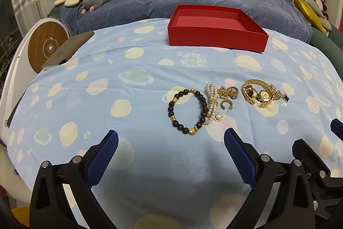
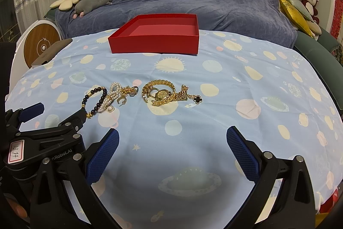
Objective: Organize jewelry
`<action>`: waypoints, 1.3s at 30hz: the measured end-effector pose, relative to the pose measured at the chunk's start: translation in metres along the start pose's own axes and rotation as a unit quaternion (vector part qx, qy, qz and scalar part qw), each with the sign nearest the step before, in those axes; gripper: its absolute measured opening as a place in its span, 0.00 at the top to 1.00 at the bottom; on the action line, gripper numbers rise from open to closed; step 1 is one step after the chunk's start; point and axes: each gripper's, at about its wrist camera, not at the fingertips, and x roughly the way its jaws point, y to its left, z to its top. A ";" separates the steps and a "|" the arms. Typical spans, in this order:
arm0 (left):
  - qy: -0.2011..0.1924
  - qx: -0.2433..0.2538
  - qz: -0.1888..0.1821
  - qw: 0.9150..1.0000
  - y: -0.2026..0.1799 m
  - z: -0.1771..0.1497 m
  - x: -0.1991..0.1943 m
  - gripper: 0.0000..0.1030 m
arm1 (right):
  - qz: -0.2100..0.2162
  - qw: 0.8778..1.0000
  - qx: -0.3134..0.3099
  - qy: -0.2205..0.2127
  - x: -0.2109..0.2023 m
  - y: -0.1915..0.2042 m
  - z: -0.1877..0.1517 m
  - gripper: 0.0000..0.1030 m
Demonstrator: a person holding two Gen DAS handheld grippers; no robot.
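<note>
Both my grippers hover tilted down over the cloth-covered surface (image 1: pixel 85 83). Left gripper (image 1: pixel 171 143): fingers (image 1: pixel 103 156) spread wide, nothing between them, touching nothing. Right gripper (image 2: pixel 172 143): fingers (image 2: pixel 242 153) equally wide, empty.

Jewelry lies in a loose row ahead of the fingers: one dark bead bracelet (image 1: pixel 187 112), one pearl strand (image 1: pixel 211 103) touching it, one hoop earring (image 1: pixel 225 105), one gold watch (image 2: pixel 161 94) in a tangle of gold chains; chain count unclear. One red box (image 1: pixel 216 27) sits open and empty beyond, well apart.

Beaded bracelet (image 2: pixel 94 100) partly behind left gripper (image 2: pixel 57 115)
</note>
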 end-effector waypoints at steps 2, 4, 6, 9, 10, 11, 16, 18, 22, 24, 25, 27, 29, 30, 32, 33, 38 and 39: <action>0.000 0.000 0.000 1.000 0.000 0.000 0.000 0.07 | 0.000 1.000 0.000 0.000 0.000 0.000 0.000 0.05; 0.000 0.000 0.000 1.000 0.000 0.000 0.000 0.07 | 0.000 1.000 0.000 0.000 0.000 0.000 0.000 0.05; 0.000 0.000 0.000 1.000 0.000 0.000 0.000 0.07 | 0.000 1.000 0.000 -0.001 0.000 0.000 0.000 0.05; 0.000 0.000 0.000 1.000 0.000 0.000 0.000 0.07 | 0.000 1.000 0.000 -0.001 0.000 0.000 0.000 0.05; 0.000 0.000 0.000 1.000 0.000 0.000 0.000 0.07 | 0.000 1.000 0.000 -0.001 0.000 0.001 0.000 0.05; 0.000 0.000 0.000 1.000 0.000 0.000 0.000 0.07 | 0.000 1.000 0.000 -0.001 0.000 0.001 -0.001 0.05; 0.000 0.000 0.000 1.000 0.000 0.000 0.000 0.07 | 0.000 1.000 0.000 -0.001 0.000 0.001 -0.001 0.05; 0.000 0.000 0.000 1.000 0.000 -0.001 0.000 0.07 | 0.000 1.000 0.000 0.000 0.000 0.001 -0.001 0.05; 0.001 0.000 0.000 1.000 0.001 -0.001 0.001 0.07 | 0.000 1.000 -0.001 -0.001 0.000 0.001 -0.001 0.05; 0.000 0.000 0.000 1.000 0.001 -0.001 0.001 0.07 | 0.000 1.000 0.000 -0.001 0.000 0.001 -0.001 0.05; 0.000 0.000 0.000 1.000 0.001 -0.001 0.001 0.07 | 0.000 1.000 0.000 -0.001 0.000 0.001 -0.001 0.05; 0.001 0.000 0.000 1.000 0.001 -0.001 0.001 0.07 | 0.000 1.000 0.000 -0.001 0.000 0.001 -0.001 0.05; 0.000 0.000 0.000 1.000 0.001 -0.001 0.001 0.07 | 0.000 1.000 0.000 -0.001 0.000 0.001 -0.001 0.05; 0.000 0.000 0.000 1.000 0.001 -0.001 0.001 0.07 | 0.000 1.000 0.000 -0.001 0.000 0.001 -0.001 0.05; 0.001 0.000 0.000 1.000 0.001 -0.001 0.001 0.07 | 0.000 1.000 0.000 -0.001 0.000 0.001 -0.001 0.05; 0.001 0.000 0.000 1.000 0.001 -0.001 0.001 0.07 | 0.000 1.000 0.000 -0.001 0.000 0.001 -0.001 0.05; 0.002 -0.002 -0.002 1.000 0.002 -0.001 0.002 0.07 | 0.000 1.000 0.000 -0.001 0.000 -0.001 0.000 0.05; 0.002 -0.003 -0.003 1.000 0.002 -0.002 0.002 0.07 | 0.000 1.000 0.000 -0.001 0.000 -0.001 0.000 0.05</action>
